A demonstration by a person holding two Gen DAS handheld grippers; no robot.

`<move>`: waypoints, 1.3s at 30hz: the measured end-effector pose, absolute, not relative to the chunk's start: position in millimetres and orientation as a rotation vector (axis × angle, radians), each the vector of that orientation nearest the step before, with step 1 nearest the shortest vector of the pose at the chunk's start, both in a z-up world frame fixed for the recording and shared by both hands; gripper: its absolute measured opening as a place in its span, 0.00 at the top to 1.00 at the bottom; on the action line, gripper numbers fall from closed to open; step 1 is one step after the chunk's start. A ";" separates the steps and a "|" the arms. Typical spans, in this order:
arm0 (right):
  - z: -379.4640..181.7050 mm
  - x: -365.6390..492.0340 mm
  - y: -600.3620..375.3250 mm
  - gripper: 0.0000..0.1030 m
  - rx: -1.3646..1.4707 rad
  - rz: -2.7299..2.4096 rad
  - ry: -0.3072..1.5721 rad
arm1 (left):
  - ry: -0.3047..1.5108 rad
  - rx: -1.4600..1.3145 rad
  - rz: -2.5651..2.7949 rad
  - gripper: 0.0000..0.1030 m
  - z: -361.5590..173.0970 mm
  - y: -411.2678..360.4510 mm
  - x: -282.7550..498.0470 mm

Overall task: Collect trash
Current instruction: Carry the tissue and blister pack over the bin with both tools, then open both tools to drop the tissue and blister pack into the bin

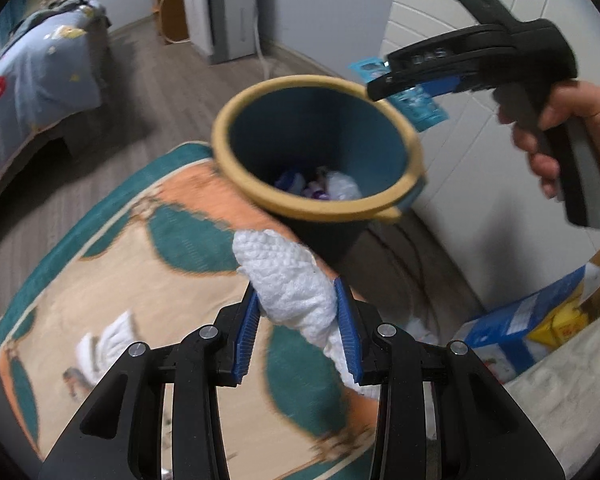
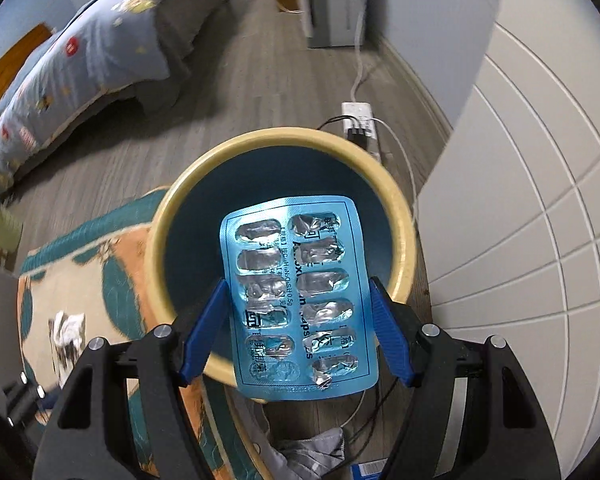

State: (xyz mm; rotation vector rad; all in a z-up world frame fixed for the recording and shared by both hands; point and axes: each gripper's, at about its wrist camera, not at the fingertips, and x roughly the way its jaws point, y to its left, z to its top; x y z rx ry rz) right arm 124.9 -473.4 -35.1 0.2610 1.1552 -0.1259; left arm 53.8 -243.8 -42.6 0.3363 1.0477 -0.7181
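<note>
Left gripper [image 1: 298,330] jaws clamp crumpled white paper towel [image 1: 288,284], frame centre, below tan-rimmed teal bin [image 1: 320,208]. Right gripper [image 2: 300,334] jaws clamp empty blue blister pack [image 2: 300,296] over bin.

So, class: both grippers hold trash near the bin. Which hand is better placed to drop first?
Right: its blister pack already hangs over the bin mouth; the left's tissue sits outside the rim.

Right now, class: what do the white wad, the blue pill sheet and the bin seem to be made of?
White wad: soft paper towel, matte, with a quilted embossed texture.
Pill sheet: glossy blue foil-backed plastic, with torn silvery pockets.
Bin: probably plastic, with a smooth dark teal wall and a cream rim.
</note>
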 end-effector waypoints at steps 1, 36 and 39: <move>-36.2 124.5 -478.4 0.33 0.282 -0.139 1.149 | 1.048 0.324 -0.726 0.64 -42.7 -247.4 54.8; -64.9 134.8 -504.7 0.32 0.470 -0.206 1.118 | 0.927 0.347 -0.595 0.13 -54.7 -310.8 175.4; -66.0 139.6 -497.0 0.32 0.456 -0.189 1.106 | 0.915 0.355 -0.574 0.09 -53.8 -299.4 172.3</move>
